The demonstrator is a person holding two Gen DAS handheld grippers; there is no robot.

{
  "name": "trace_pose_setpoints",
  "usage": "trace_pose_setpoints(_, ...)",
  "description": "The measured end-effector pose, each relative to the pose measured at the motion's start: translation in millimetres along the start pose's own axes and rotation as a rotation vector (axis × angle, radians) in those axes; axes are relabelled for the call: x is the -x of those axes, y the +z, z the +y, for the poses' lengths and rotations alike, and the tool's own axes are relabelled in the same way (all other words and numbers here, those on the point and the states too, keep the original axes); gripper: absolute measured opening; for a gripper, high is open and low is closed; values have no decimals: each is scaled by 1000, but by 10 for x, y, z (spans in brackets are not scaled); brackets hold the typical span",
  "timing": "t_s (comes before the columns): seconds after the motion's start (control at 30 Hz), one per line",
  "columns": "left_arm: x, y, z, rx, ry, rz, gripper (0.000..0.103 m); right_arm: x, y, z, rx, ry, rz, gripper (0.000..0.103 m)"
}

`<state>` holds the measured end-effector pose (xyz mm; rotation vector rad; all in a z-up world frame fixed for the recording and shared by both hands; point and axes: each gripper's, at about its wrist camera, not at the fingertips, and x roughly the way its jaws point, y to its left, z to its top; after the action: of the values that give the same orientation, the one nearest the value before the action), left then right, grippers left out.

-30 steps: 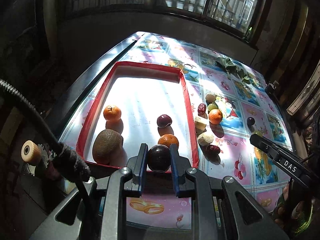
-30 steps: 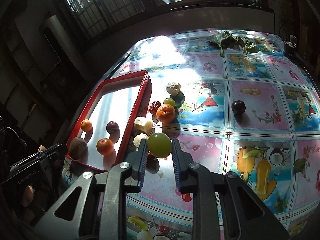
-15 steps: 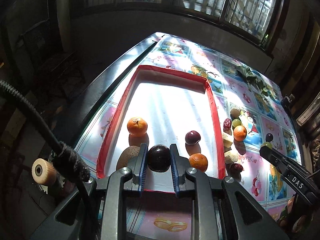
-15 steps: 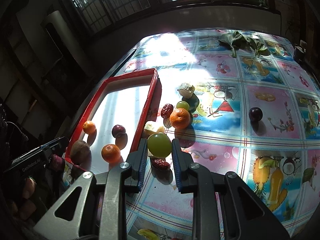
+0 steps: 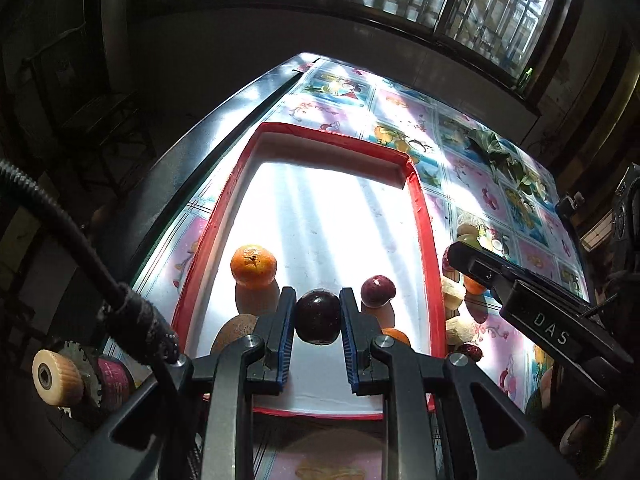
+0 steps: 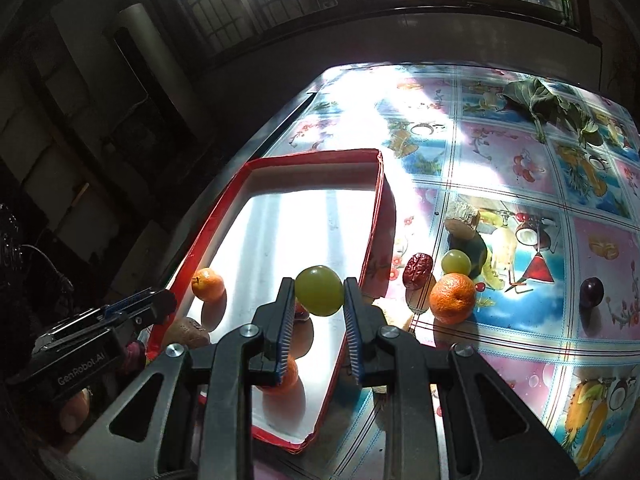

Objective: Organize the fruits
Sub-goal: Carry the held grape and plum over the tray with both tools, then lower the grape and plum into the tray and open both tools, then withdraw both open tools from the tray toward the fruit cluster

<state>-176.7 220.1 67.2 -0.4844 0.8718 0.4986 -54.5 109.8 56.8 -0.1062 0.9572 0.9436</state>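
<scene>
Over the red tray (image 5: 423, 216), left hand-held gripper (image 5: 318, 322) pinching dark plum (image 5: 318, 317), right hand-held gripper (image 6: 319, 297) pinching green grape (image 6: 319, 290) above tray's right side.

Hard sunlight enters through the barred windows (image 5: 496, 4) and blows out the white floor of the red tray (image 5: 424, 240) in striped glare. Fruits cast short, sharp shadows on the tablecloth (image 6: 500, 160). The surrounding room stays nearly black. Fisheye distortion bends both views' edges; focus is sharp throughout.
</scene>
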Motion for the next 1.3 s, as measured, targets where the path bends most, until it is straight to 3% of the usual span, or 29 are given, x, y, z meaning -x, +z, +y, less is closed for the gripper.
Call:
trace_pose_setpoints(0.23,-274,-89,-81,-17,-8,77,20,-457,229,78,59,3,64,26)
trace_pose_setpoints(0.53,-582,-117,-98,-33,8,143,20,-973,188,112,95,-36,160,26)
trace_pose_setpoints(0.93,-603,-135,-138,-56,35,130,23,-995,167,115,119,-31,159,28)
trace_pose_setpoints(1.03,-564,-146,-110,-43,35,130,33,-949,163,130,112,-19,152,35)
trace_pose_setpoints(1.2,-387,-142,-100,-31,42,90,42,-677,188,105,88,-7,99,36)
trace_pose_setpoints(1.3,-230,-140,-143,-30,65,40,58,-390,184,33,63,-4,45,40)
